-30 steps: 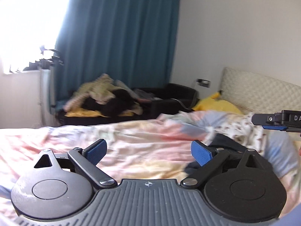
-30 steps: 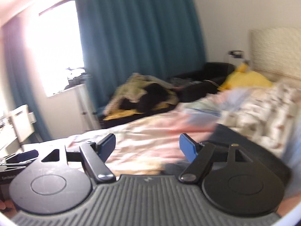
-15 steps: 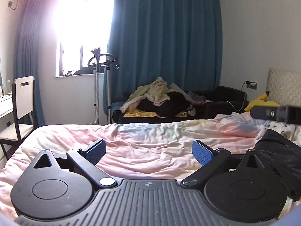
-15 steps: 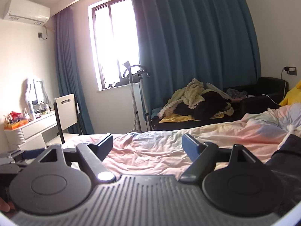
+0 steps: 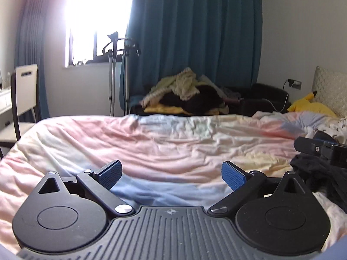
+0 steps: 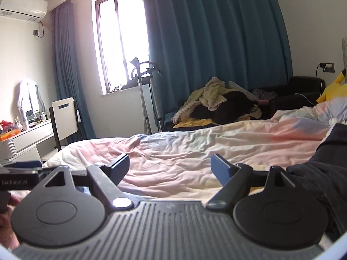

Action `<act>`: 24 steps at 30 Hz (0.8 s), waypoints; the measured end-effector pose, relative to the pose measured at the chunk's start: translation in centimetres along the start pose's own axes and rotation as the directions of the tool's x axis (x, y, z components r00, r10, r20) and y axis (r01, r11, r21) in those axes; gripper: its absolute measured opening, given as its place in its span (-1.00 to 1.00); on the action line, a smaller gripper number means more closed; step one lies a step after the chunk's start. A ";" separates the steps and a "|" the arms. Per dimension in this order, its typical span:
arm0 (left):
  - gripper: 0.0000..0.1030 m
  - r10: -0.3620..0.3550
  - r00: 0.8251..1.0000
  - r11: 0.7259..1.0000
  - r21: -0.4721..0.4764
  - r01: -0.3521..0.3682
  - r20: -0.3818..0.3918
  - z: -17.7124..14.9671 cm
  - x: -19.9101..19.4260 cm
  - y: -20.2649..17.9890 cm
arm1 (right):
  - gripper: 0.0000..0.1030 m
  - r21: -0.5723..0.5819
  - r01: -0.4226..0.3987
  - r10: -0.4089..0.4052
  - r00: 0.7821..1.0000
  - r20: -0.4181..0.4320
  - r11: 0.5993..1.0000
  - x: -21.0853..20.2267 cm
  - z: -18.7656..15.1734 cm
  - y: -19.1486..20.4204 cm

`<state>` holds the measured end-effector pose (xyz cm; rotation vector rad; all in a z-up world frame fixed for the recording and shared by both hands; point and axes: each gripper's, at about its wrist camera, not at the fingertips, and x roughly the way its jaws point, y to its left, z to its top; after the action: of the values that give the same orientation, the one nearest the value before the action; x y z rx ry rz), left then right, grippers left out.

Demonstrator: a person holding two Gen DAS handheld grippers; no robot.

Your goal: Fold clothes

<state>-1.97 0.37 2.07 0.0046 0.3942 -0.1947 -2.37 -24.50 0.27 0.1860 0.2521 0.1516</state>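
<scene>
The right gripper stood wide, its jaws having just been opening, and nothing was between them. The left gripper was also wide and empty, above the pastel bed cover. The dark garment lay crumpled on the bed at about 3 o'clock from both grippers, close beside the right one. I judge that a grasp could take the bed cover together with the dark cloth, because the garment sat bunched and its edges were hard to find.
</scene>
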 end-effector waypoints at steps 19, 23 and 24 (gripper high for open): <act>0.99 0.056 0.998 0.998 0.000 -0.056 0.000 -0.5 0.9 0.8 | 1.00 -0.071 0.053 -0.057 0.997 -0.056 0.996 2.1 -2.2 1.2; 0.99 0.069 0.998 0.998 0.007 -0.069 -0.002 -0.4 0.8 0.7 | 1.00 -0.089 0.055 -0.058 0.998 -0.035 0.994 1.8 -2.3 1.7; 0.99 0.075 0.997 0.997 0.013 -0.075 0.000 -0.4 0.6 0.5 | 1.00 -0.089 0.057 -0.059 0.998 -0.029 0.994 1.7 -2.2 1.7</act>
<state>-1.43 0.80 1.46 0.0319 0.3929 -0.1229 -1.52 -22.23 -1.89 0.0885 0.2812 0.1079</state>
